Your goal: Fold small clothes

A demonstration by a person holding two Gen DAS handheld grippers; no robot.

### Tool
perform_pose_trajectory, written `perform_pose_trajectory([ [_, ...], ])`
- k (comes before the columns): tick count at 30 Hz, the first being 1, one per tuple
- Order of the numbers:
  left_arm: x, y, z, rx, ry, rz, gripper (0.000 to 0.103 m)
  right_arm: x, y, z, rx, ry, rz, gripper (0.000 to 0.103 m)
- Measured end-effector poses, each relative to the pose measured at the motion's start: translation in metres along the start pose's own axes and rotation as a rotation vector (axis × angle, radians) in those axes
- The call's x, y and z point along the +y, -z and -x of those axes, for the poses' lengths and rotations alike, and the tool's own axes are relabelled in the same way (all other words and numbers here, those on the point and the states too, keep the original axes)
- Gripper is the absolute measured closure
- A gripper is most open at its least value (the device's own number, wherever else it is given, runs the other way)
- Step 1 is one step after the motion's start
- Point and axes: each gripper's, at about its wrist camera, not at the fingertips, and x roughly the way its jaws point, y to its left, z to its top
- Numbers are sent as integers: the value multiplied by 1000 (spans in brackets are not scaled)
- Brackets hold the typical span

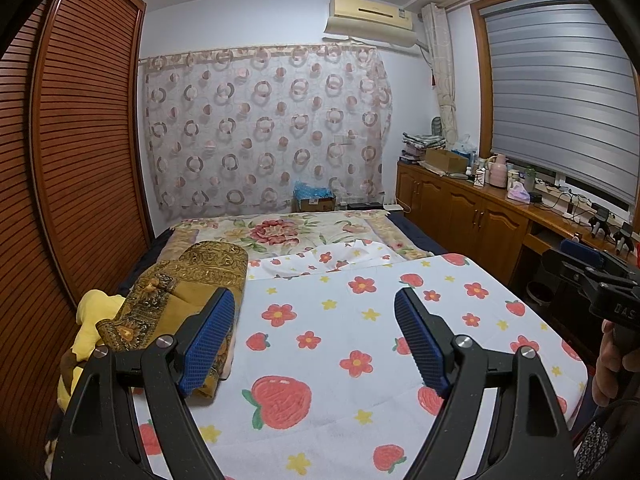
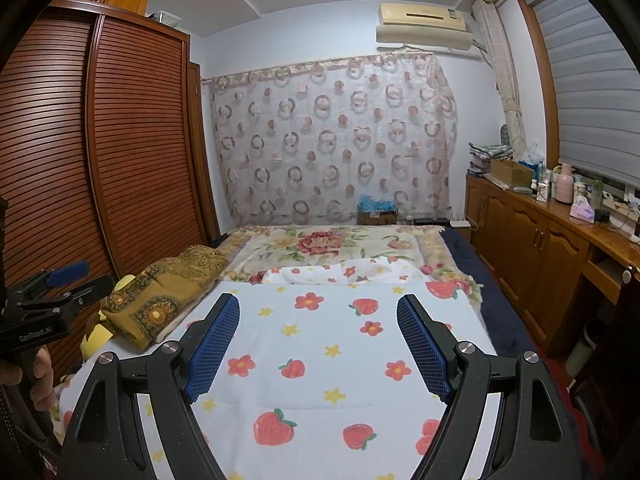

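Both tongs, left (image 1: 314,320) and right (image 2: 318,326), wide open, empty, above flat strawberry-print cloth (image 1: 352,344).

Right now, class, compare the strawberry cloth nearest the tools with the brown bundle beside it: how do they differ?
The strawberry cloth is white with red berries and flowers; the brown bundle is ochre with ornate gold patterning. The cloth lies spread flat and smooth; the bundle is folded into a thick, lumpy heap. The cloth lies ahead of both open tools; the bundle sits off to their left. Both rest on the bed.
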Motion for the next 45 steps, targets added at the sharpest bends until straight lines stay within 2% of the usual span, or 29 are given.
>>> perform_pose_trajectory([
  [45,3,0,1,3,4,-3,20,-6,0,0,-10,-1,8,20],
])
